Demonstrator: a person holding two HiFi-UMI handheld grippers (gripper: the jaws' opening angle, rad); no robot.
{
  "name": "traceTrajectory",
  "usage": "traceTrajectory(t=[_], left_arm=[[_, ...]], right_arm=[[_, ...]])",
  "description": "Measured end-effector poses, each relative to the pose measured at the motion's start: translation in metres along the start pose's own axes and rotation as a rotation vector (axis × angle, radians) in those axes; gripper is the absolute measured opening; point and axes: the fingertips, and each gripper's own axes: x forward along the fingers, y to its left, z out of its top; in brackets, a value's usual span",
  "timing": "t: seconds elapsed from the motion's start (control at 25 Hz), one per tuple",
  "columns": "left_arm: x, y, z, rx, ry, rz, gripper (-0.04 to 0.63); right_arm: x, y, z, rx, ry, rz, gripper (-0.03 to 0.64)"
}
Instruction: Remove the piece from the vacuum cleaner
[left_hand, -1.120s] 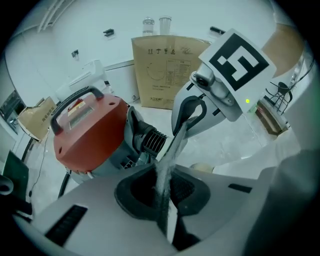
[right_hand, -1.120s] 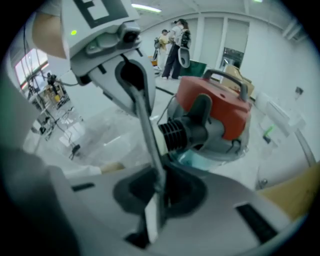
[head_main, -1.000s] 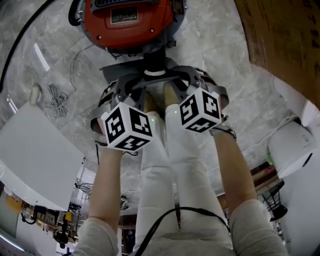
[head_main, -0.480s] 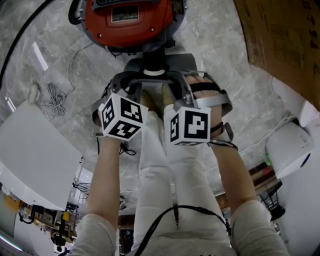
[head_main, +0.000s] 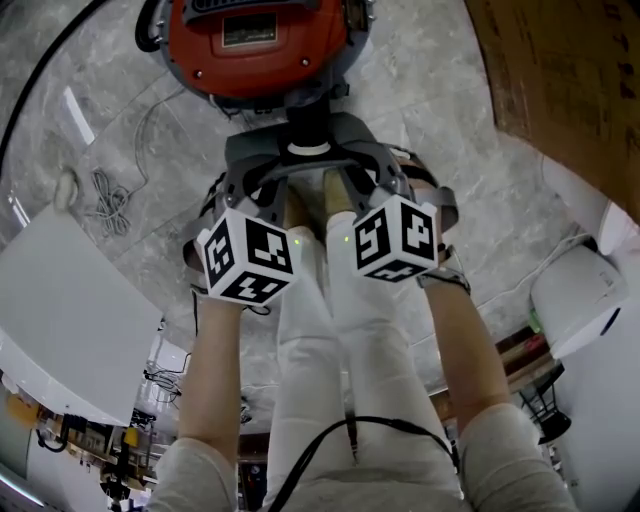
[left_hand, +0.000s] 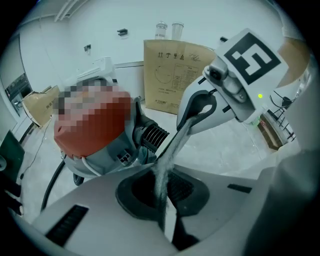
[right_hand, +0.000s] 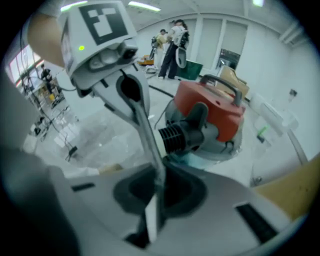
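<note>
The left gripper (head_main: 270, 175) has its jaws drawn together. Its own view shows nothing between them, only the closed seam running forward to the tips (left_hand: 162, 172). The piece (left_hand: 150, 136), a black ribbed cuff sticking out of the red vacuum cleaner (head_main: 255, 45), lies just ahead of those tips and slightly above them. It is close, but I cannot tell whether the tips touch it.

In the head view the piece (head_main: 308, 128) sits on the midline between the two grippers. Its long axis runs from the vacuum cleaner's body back toward the person, roughly level over the floor (head_main: 140, 120). Neither gripper looks nearer; they come in from either side like a mirrored pair, and their tips meet just below the cuff.

The right gripper (head_main: 352, 172) is likewise closed with nothing seen in its bite (right_hand: 159, 182). The piece (right_hand: 175, 137) lies just beyond its tips and a little to the right.

As I judge it, the coming pull depends on that axis. The cuff should come straight back along its own length, toward the grippers, and not sideways. Both grippers would first have to open wide enough to take it.
</note>
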Motion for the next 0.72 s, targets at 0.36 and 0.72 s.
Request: traceTrajectory(t=[0.36,0.72], left_arm=[[-0.007,-0.007,0.01,0.025,-0.044,0.022,0.034],[0.009,-0.005,-0.006,-0.128,-0.07,0.017,0.032]], right_arm=[[0.005,0.001,-0.007,0.296,-0.083,0.044,0.035],[-0.012,0.0,0.004,-0.093,0.045,-0.107,0.034]])
